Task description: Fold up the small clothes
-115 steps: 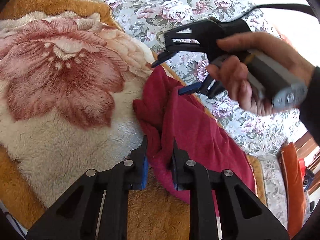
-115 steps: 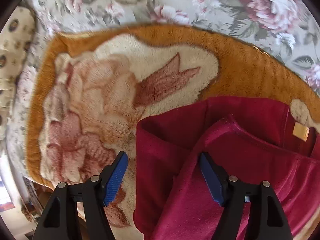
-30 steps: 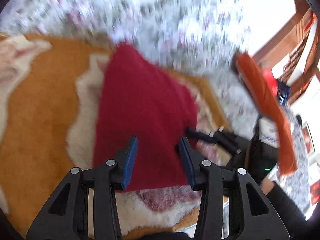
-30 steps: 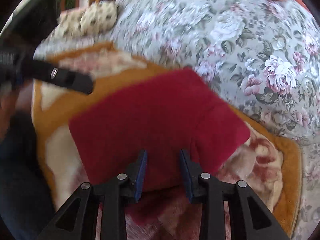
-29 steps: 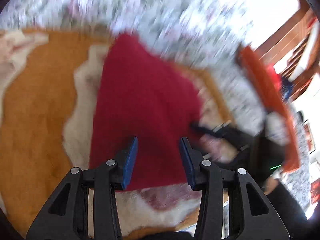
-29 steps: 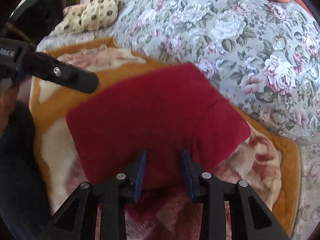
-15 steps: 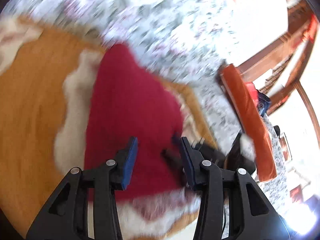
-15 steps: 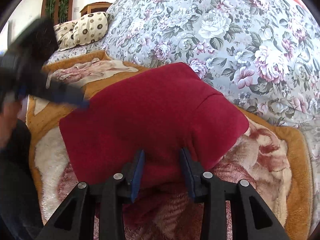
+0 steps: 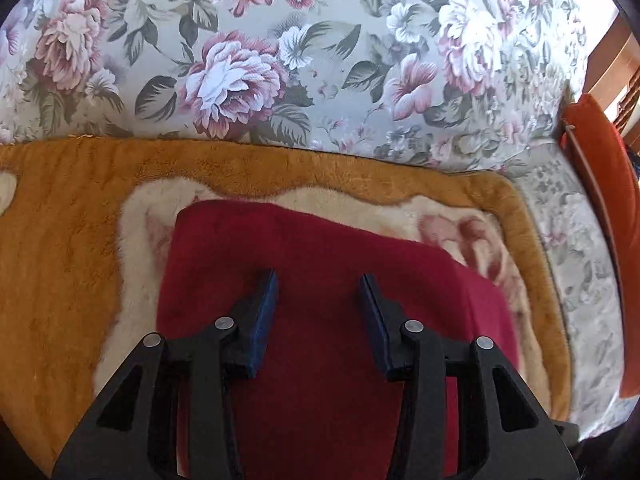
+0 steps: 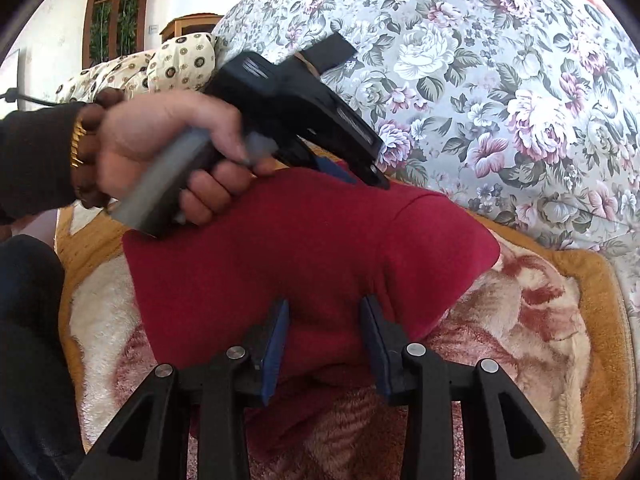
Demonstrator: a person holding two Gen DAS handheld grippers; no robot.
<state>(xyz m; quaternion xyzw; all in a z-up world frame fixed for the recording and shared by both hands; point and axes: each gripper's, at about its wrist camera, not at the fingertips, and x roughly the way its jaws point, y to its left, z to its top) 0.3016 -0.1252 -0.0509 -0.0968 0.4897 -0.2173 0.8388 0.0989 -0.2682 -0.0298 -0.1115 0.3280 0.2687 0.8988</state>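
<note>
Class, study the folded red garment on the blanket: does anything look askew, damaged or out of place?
Nothing stands out. The red garment lies folded on the plush blanket, its visible edges fairly tidy, with no tear or stain showing. Its near edge is hidden behind the grippers.

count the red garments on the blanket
1: the red garment lies folded on the plush blanket beside the floral cover. Others may be outside the view.

Background stuff: a fuzzy orange-bordered blanket with a cream middle and pinkish-red flower print was spread out flat. Behind it sat a big grey floral cushion, roses all over. A spotted cream pillow was further back, and an orange-red cushion ran along the side.
</note>
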